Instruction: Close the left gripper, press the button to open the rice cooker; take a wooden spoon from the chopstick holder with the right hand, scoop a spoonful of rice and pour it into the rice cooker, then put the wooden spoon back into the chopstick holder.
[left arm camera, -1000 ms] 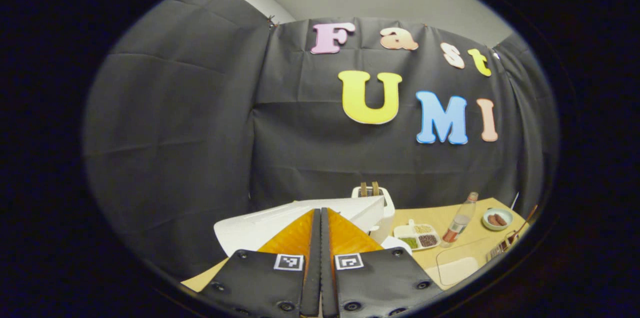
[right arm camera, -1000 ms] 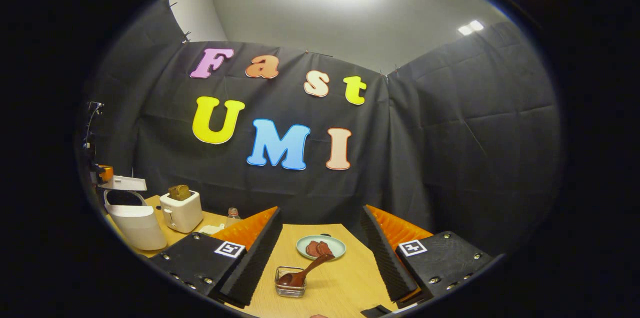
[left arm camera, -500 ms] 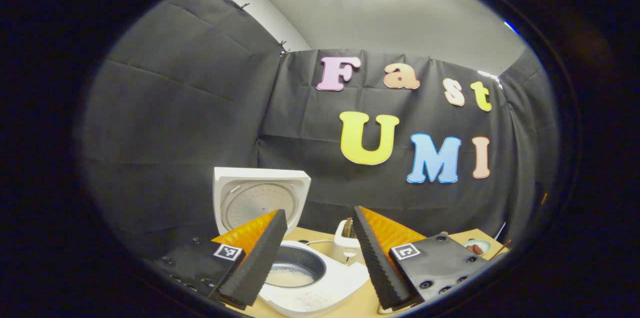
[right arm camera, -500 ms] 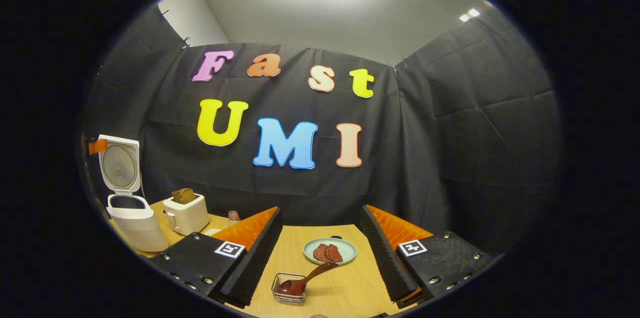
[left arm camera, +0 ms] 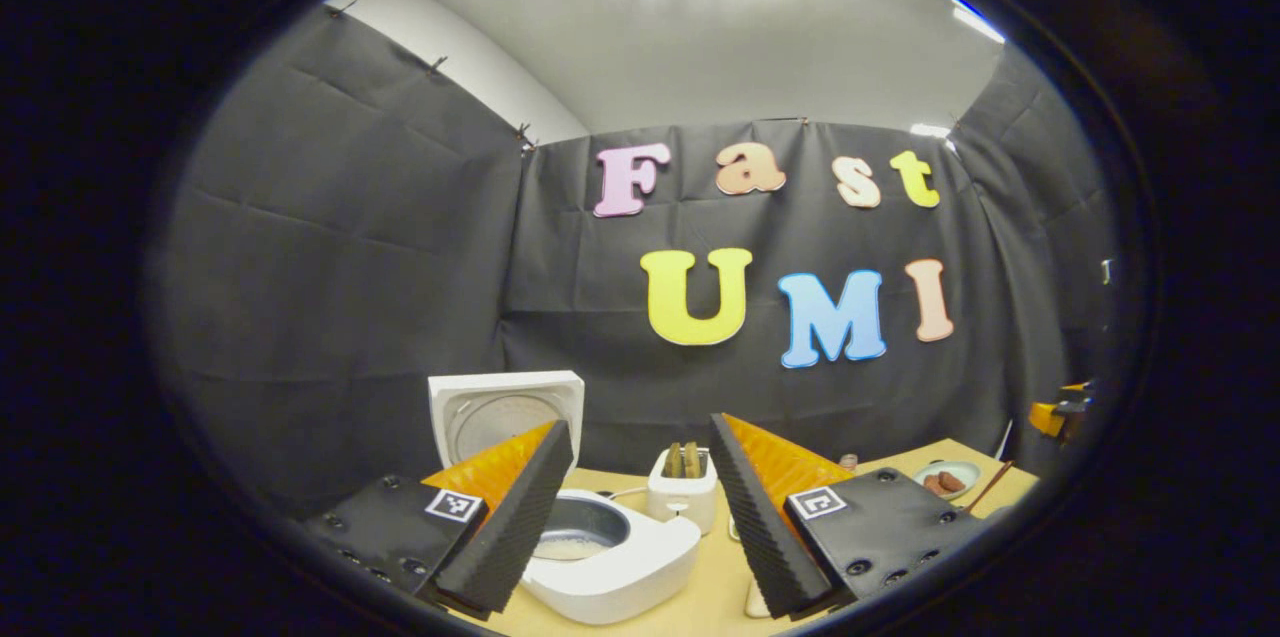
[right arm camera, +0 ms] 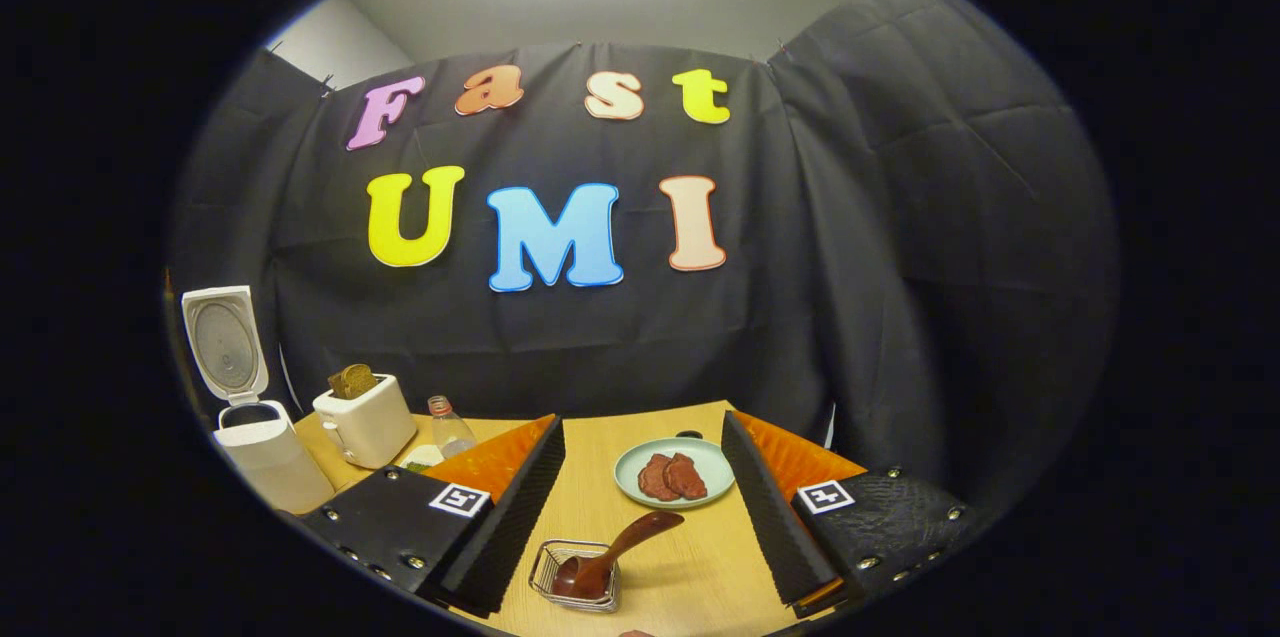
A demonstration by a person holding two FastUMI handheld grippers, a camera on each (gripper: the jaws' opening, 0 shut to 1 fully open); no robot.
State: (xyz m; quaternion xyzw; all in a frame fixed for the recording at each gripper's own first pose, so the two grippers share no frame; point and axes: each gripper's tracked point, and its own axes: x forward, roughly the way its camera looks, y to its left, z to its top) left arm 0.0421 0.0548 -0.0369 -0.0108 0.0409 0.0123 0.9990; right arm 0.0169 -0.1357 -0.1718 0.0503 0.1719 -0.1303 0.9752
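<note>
1. Cooker (left arm camera: 610,557): white, lid (left arm camera: 505,412) up and upright at its far side. Pot (left arm camera: 580,529) open, pale contents low inside. It sits near-left on the table (left arm camera: 720,587). In the right gripper view the cooker (right arm camera: 265,452) stands at the far-left table edge, lid (right arm camera: 225,342) raised.
2. Spoon (right arm camera: 610,557): dark wood, bowl down in the wire holder (right arm camera: 575,577), handle leaning up to the right. Holder stands near, centre of the table (right arm camera: 690,577).
3. Left gripper (left arm camera: 630,517): jaws wide apart, holding nothing, hanging just near of the cooker.
4. Right gripper (right arm camera: 640,507): jaws wide apart, holding nothing. Spoon and holder lie between the fingers' lines, just ahead, not touched.
5. Around: toaster (left arm camera: 683,489) with bread just right of the cooker; toaster (right arm camera: 365,417) and a bottle (right arm camera: 450,427) sit between cooker and holder. Plate (right arm camera: 672,472) with brown pieces is just far of the spoon handle.
6. Room: bare table right of the holder up to the right finger (right arm camera: 765,517). Far table edge meets the cloth wall (right arm camera: 900,267); the handle tip has free space above.
</note>
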